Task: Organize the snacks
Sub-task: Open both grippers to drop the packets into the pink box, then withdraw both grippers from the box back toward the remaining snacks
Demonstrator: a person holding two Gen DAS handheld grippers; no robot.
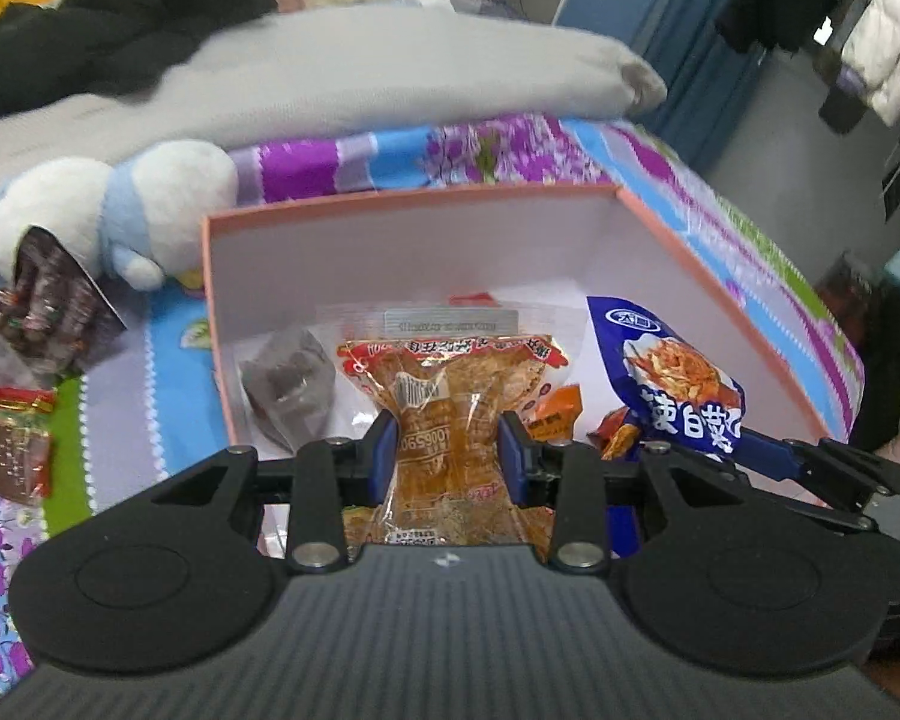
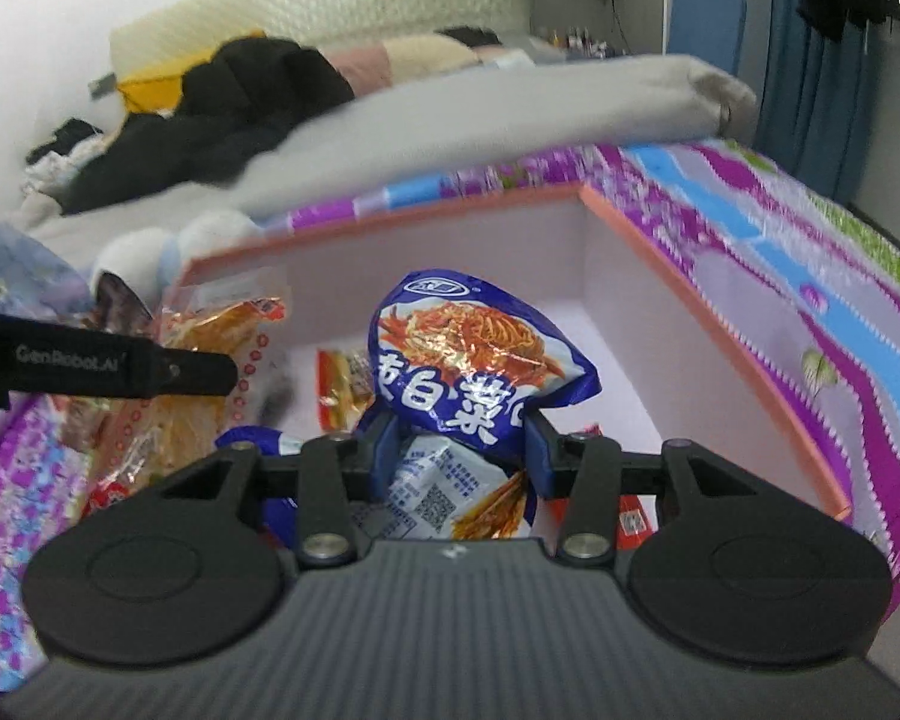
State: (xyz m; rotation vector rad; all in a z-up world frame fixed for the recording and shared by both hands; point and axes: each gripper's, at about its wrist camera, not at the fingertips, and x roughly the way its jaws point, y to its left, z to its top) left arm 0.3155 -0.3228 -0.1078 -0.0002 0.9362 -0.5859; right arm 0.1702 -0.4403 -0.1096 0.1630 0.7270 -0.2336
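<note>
A pink open box [image 1: 720, 276] with white inner walls stands on the bed; it also shows in the right wrist view [image 2: 690, 276]. My left gripper [image 1: 448, 456] is shut on an orange clear-wrapped snack pack [image 1: 450, 384], held over the box's near edge. My right gripper [image 2: 463, 450] is shut on a blue snack bag [image 2: 480, 360], held above the box's inside; that bag also shows in the left wrist view [image 1: 678, 384]. A grey-brown pouch [image 1: 288, 387] and small orange packets [image 1: 555, 414] lie inside the box.
Loose snacks lie left of the box: a dark foil pack [image 1: 54, 312] and a red-brown packet [image 1: 12, 438]. A white and blue plush toy [image 1: 114, 204] sits behind them. A grey folded blanket [image 1: 360, 72] lies beyond the box. The bed edge drops off at right.
</note>
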